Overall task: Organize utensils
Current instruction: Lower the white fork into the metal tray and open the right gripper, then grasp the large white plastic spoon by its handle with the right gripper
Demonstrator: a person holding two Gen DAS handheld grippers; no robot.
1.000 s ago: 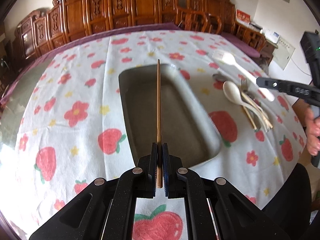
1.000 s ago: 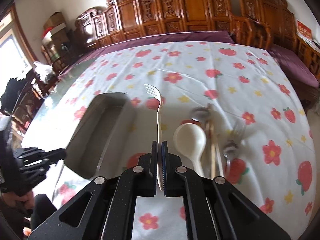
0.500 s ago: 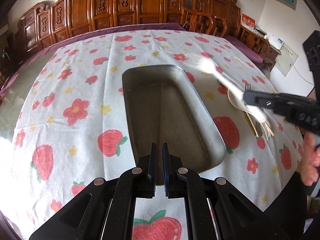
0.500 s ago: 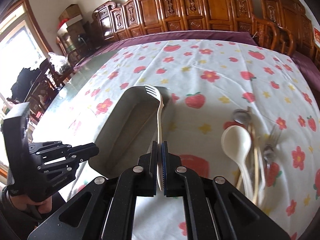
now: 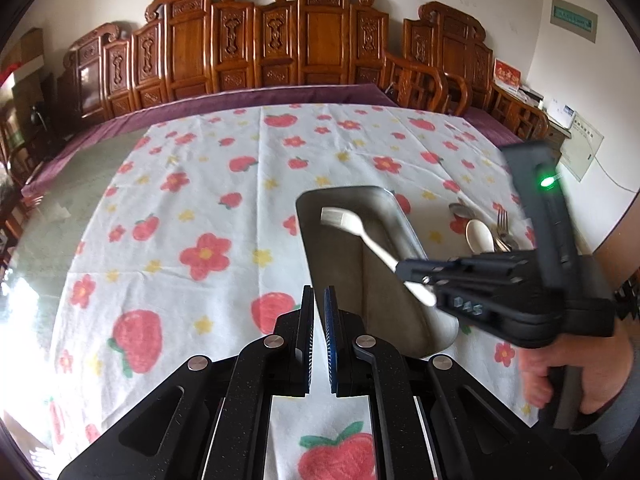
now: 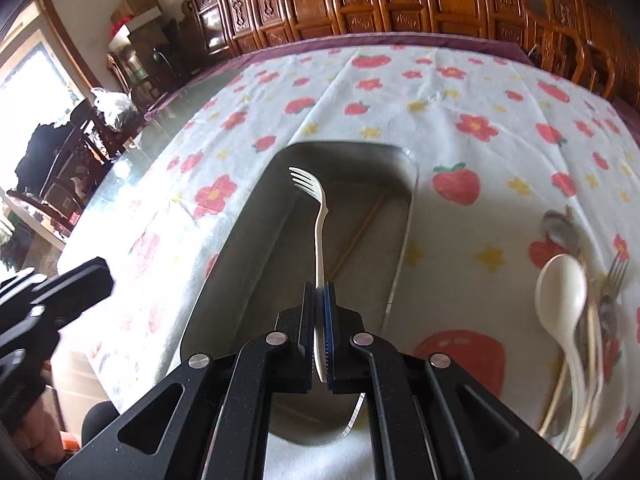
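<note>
Tray (image 6: 400, 216) as landmark: grey, oblong, deep-walled, resting on a strawberry-and-flower tablecloth (image 5: 192, 208). Right gripper (image 6: 319, 312) poised above the tray's near half, jaws clamped tight on the handle of a white plastic fork (image 6: 318, 216), tines pointing away toward the tray's far end and hanging over its interior, not touching the floor. Same fork (image 5: 362, 236) seen from the left wrist view, crossing over the tray at a slant, handle end pinched in the right gripper (image 5: 412, 276), with a hand (image 5: 572, 372) wrapped round the grip below. Inside the tray, one wooden chopstick (image 6: 356, 236) lying flat on the floor, slanted, toward the right wall. Left gripper (image 5: 318, 336) off the tray's left side, near its front corner, over bare tablecloth; jaws parted by a narrow gap, holding nothing. Right of the tray, well apart from it, a loose pile on the cloth: white spoon (image 6: 560, 292), metal fork (image 6: 612, 276), metal spoon (image 6: 560, 232) and more chopsticks (image 6: 556, 396), handles overlapping, blurred in places. Beyond the tray's far end, more tablecloth, then a purple table edge and carved wooden chairs (image 5: 280, 44) along the wall.
</note>
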